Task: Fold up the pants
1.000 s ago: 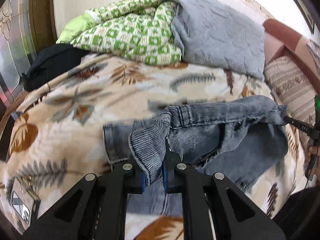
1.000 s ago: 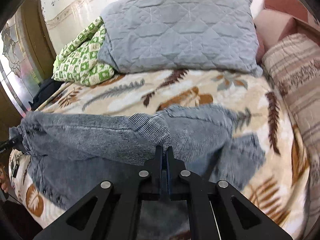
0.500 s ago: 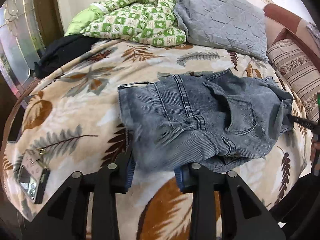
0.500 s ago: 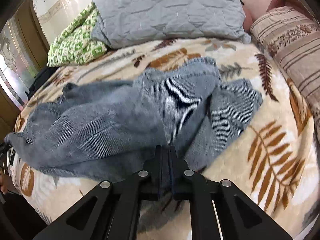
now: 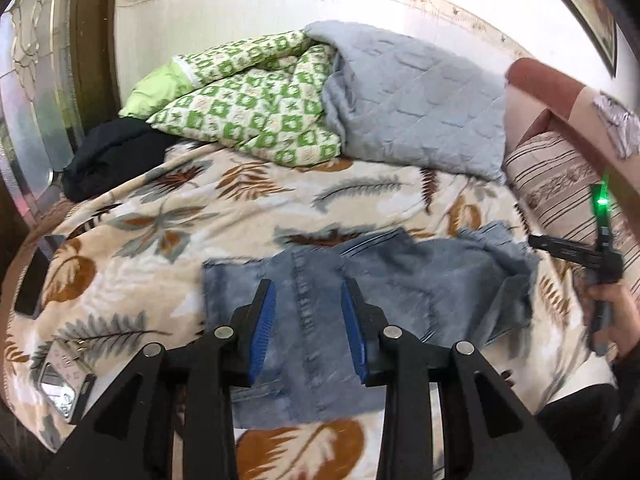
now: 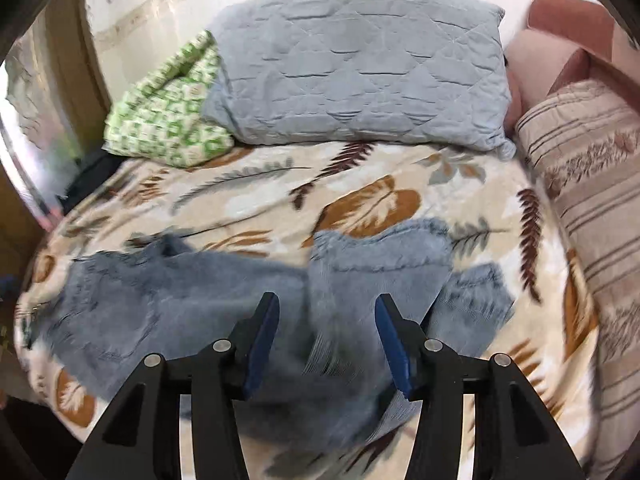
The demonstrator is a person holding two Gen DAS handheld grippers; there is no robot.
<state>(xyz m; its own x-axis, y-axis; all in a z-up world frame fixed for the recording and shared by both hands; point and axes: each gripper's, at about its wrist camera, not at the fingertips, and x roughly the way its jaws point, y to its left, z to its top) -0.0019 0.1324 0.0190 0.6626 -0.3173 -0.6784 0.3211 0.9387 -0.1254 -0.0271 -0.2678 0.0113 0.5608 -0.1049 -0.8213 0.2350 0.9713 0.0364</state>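
Jeans (image 5: 400, 280), faded blue denim, folded over, rumpled on leaf-print blanket (image 5: 240, 200)

Leaf-print bed (image 5: 168, 216) against pale bordered wall (image 5: 248, 4)

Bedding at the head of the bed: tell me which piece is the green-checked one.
The green-checked quilt, bunched at the left beside the plain grey quilted blanket. The striped pillow lies at the right edge; only the quilt shows green squares.

The left black two-finger claw (image 5: 308, 320) with blue pads points downward, its jaws apart and holding nothing. The right black claw (image 6: 326, 332) also points down; its jaws are opening, gripping nothing. A hand (image 5: 612, 316) holds its handle.
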